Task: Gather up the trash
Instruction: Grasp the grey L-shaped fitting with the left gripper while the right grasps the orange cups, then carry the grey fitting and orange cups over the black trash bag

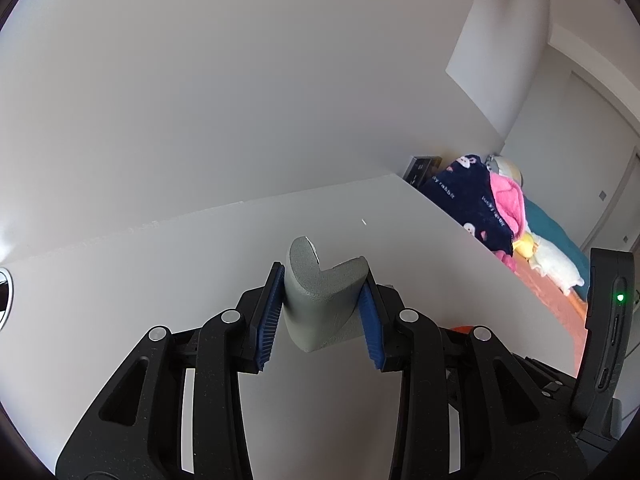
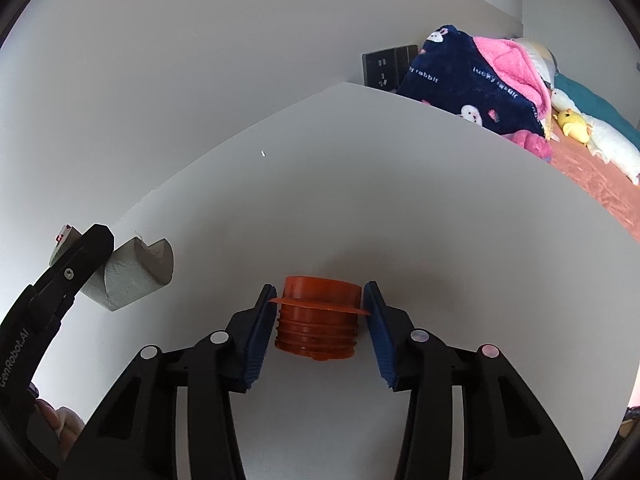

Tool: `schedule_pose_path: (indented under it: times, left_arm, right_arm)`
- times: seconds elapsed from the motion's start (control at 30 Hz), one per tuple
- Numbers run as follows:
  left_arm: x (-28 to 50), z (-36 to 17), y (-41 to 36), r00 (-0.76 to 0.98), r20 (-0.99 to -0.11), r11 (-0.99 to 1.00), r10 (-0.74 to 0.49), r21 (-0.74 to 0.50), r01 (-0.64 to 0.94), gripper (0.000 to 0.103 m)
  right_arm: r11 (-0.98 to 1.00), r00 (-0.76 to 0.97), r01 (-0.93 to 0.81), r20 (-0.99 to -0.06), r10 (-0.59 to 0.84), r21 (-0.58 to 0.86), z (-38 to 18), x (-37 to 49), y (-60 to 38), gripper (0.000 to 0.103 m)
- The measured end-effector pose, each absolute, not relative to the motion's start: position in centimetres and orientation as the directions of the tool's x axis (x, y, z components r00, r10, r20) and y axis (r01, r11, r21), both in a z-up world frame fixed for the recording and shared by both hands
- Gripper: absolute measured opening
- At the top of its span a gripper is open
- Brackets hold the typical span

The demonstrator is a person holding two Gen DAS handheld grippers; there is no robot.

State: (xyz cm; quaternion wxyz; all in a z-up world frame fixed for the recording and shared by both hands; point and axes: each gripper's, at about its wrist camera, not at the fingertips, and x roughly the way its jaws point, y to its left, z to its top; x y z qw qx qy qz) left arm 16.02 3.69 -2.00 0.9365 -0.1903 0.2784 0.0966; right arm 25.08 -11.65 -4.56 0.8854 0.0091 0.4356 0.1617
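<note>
1. White table (image 2: 400, 208), matte and plain, set against a pale wall; its far corner meets a dark wall socket plate (image 2: 386, 66).
2. Beyond the table's right edge: a bed with a navy blanket (image 2: 460, 80) printed "lucky rabbit", a pink fleece (image 2: 508, 64) folded over it, a yellow plush toy (image 2: 574, 122) and a white plush toy (image 2: 612, 148) lying on an orange-brown cover.
3. Left gripper (image 1: 322, 306): black frame, blue ribbed pads (image 1: 267, 320). Both pads press against the sides of a grey foam piece (image 1: 320, 292), so it is clamped on that item. The foam is a curved, notched offcut standing roughly upright near the middle of the table, toward the near edge; whether its base touches the surface cannot be told.
4. Same foam piece (image 2: 132, 276) appears in the right wrist view at left, with the left gripper's black body partly in front of it.
5. Right gripper (image 2: 318, 330): same build. An orange plastic cap (image 2: 316, 320), threaded with a thin flange, sits between the pads. The left pad touches it; a slight gap shows at the right pad, so a firm grip cannot be confirmed.
6. Small white speck (image 2: 263, 153) lies on the table toward the far corner, well apart from both items.
</note>
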Motion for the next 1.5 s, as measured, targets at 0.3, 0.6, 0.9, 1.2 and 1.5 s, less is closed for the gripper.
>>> schedule_pose_path:
  times: [0.3,0.6,0.9,1.2,1.5]
  left_arm:
    - [15.9,-2.1,2.9,0.826,-0.562,0.917,0.038,-0.308,-0.252,0.036]
    - [15.4,-1.5,0.3,0.83,-0.557,0.941,0.015,-0.273,-0.2,0.036]
    - [13.7,-0.8,-1.6,0.813,-0.583,0.952,0.002,-0.247,-0.179,0.036]
    - [11.2,0.4,-4.3,0.807,-0.589,0.964,-0.031,-0.232,-0.132,0.036]
    - [9.1,1.4,-7.9,0.809,-0.583,0.973,-0.073,-0.219,-0.07,0.036]
  right_arm:
    - [0.95,0.579,-0.257,-0.76,0.297,0.175,-3.7,24.0,-14.3,0.046]
    - [0.951,0.584,-0.239,-0.754,0.301,0.195,-2.4,22.5,-17.7,0.047]
    - [0.945,0.596,-0.253,-0.736,0.321,0.207,-0.8,19.8,-19.7,0.047]
    - [0.944,0.61,-0.258,-0.724,0.323,0.204,0.4,16.7,-21.1,0.047]
    - [0.95,0.631,-0.239,-0.712,0.309,0.2,1.2,13.8,-23.5,0.047]
